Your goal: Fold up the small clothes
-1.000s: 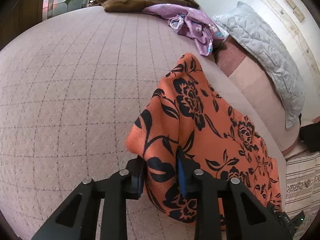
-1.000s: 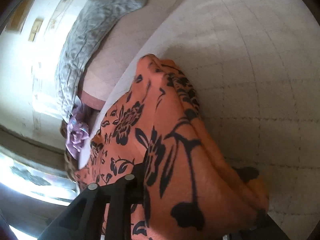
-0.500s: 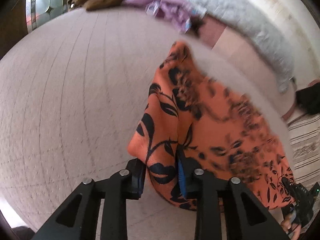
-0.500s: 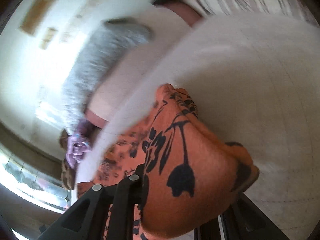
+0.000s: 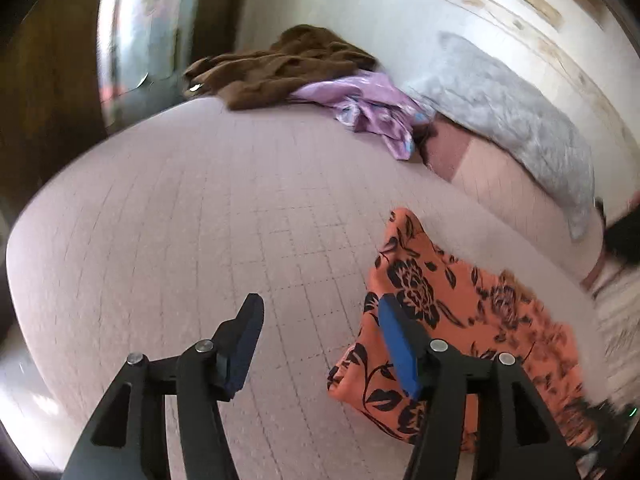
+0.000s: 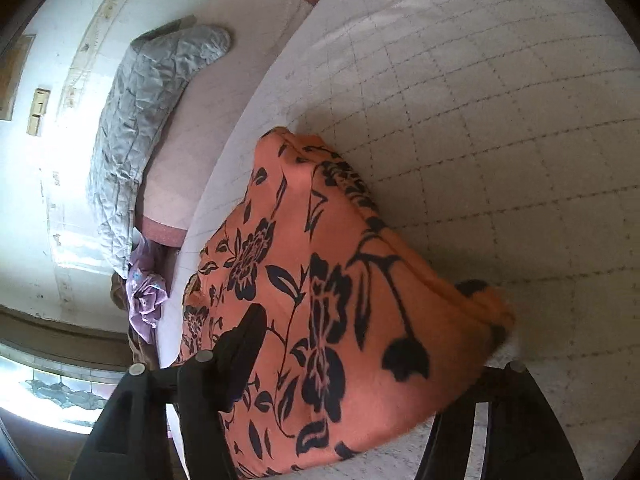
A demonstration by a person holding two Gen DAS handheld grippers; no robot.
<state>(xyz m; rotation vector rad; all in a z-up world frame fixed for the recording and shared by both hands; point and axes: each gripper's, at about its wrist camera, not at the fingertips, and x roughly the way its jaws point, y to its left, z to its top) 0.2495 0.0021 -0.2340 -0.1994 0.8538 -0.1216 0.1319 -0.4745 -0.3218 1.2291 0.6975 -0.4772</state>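
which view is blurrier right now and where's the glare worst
Left wrist view: soft motion smear across the brown garment, the purple garment and the right edge of the orange floral cloth; the left claw stays sharp. Right wrist view: crisper, but the wall at left is blown out by window light, and the orange floral cloth hides one finger of the right claw.

Matt, perhaps knitted, orange cloth
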